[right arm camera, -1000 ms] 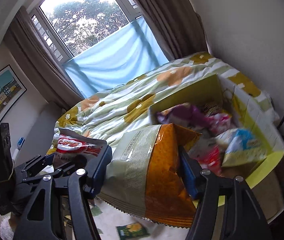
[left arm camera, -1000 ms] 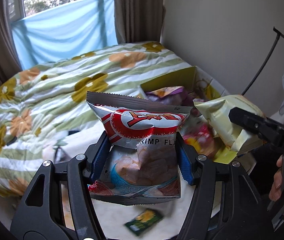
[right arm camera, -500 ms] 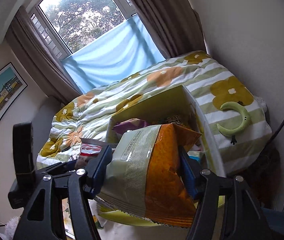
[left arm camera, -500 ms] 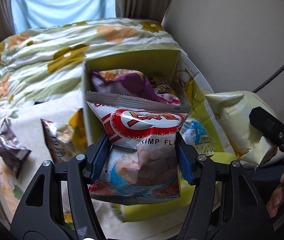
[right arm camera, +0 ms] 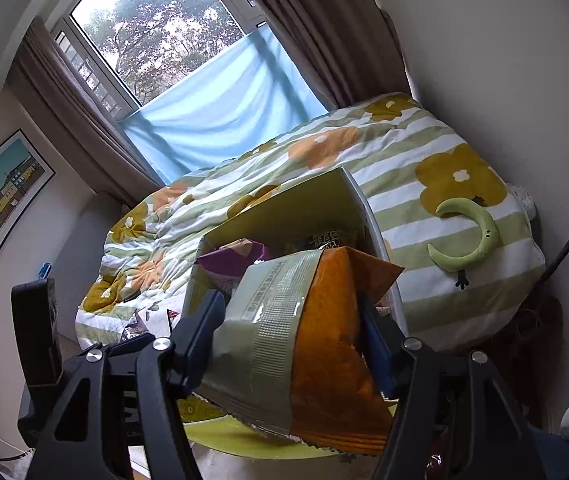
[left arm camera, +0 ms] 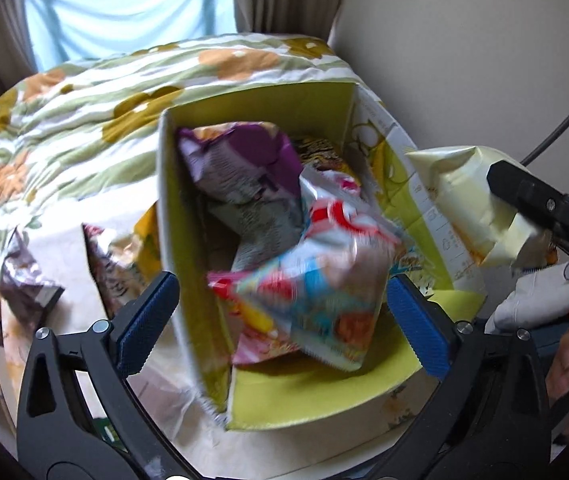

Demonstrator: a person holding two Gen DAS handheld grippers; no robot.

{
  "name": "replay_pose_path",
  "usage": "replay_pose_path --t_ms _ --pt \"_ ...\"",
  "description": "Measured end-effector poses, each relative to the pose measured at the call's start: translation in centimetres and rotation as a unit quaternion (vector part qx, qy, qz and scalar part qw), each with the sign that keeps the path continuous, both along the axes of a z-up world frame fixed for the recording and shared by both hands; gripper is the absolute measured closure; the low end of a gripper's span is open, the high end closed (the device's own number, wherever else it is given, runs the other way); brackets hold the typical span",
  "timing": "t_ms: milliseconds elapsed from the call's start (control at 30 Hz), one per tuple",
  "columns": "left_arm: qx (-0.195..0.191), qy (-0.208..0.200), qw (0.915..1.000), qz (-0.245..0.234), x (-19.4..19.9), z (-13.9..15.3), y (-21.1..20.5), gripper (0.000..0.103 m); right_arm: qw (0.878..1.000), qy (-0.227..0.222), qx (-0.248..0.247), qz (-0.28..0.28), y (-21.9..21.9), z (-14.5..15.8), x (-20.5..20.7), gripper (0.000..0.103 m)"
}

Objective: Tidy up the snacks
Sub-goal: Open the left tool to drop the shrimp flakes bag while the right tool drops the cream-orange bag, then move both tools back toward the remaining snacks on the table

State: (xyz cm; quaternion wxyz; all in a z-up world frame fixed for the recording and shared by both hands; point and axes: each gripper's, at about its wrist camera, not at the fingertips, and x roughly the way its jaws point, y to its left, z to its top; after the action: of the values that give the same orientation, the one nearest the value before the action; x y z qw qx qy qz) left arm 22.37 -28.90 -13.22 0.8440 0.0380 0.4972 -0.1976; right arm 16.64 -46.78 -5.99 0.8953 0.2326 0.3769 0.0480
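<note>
Bedroom scene: floral duvet under window; yellow box on near bed edge. Left gripper jaws were opening, shrimp bag loose over box. Right gripper clamped orange bag.

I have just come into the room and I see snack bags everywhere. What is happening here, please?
A person is sorting snacks into a yellow-green box on the bed, with a hand-held gripper in each hand. The left hand-held gripper is opening over the box; the red and white shrimp snack bag is free of its pads, blurred, above the other bags. The right hand-held gripper grips an orange and green bag just beside the box. A few bags lie outside on the bed.
</note>
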Motion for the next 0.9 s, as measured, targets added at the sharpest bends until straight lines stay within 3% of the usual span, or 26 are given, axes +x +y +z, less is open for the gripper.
replay_pose_path --t_ms 333,567,700,900 --pt "0.000 -0.015 0.9996 0.025 0.0 1.0 2.6 0.001 1.000 0.003 -0.020 0.020 -0.2 -0.3 4.6 0.042" --pt "0.002 -0.016 0.9989 0.044 0.9 1.3 4.0 0.001 0.999 0.024 -0.017 0.022 -0.4 -2.7 8.9 0.040" --pt "0.002 -0.014 0.9985 0.053 1.3 1.2 4.5 0.001 0.999 0.039 -0.023 0.022 -0.6 -3.3 9.4 0.005" --pt "0.007 -0.010 0.9982 0.058 1.7 0.5 4.8 0.001 0.997 0.049 -0.049 0.029 -0.5 -3.9 8.3 0.001"
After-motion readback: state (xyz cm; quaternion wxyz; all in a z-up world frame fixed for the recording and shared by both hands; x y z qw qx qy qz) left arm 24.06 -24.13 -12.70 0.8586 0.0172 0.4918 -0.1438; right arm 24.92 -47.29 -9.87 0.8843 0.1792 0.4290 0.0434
